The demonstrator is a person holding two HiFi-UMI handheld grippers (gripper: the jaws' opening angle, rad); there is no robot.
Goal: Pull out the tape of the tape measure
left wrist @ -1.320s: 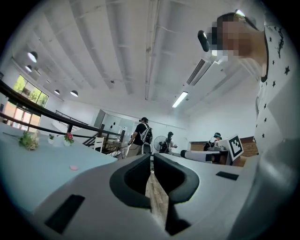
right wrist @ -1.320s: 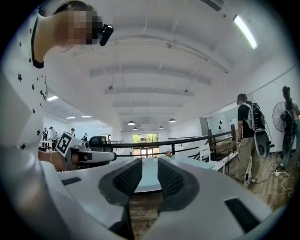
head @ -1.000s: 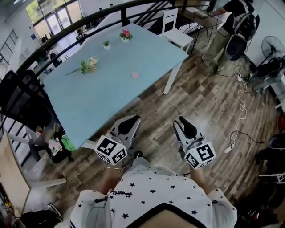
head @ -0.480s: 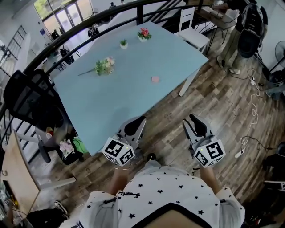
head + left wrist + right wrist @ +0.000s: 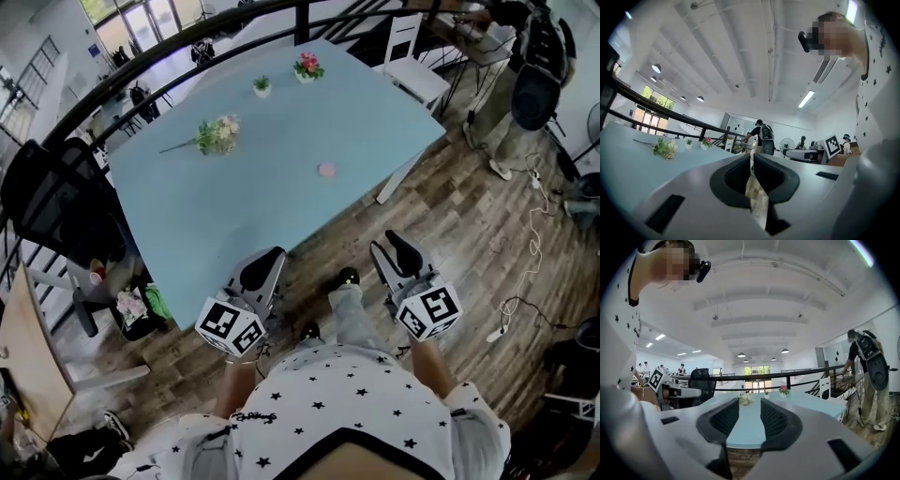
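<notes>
Both grippers hover over the wooden floor just off the near edge of the light blue table (image 5: pixel 234 220). The left gripper (image 5: pixel 263 262) has its jaws drawn together, tips meeting, nothing in them. The right gripper (image 5: pixel 391 247) has its jaws opening, a clear gap and nothing between them. The small pink tape measure (image 5: pixel 326 170) lies on the table, well apart from both, right of the flower bunch (image 5: pixel 217 134).
</notes>
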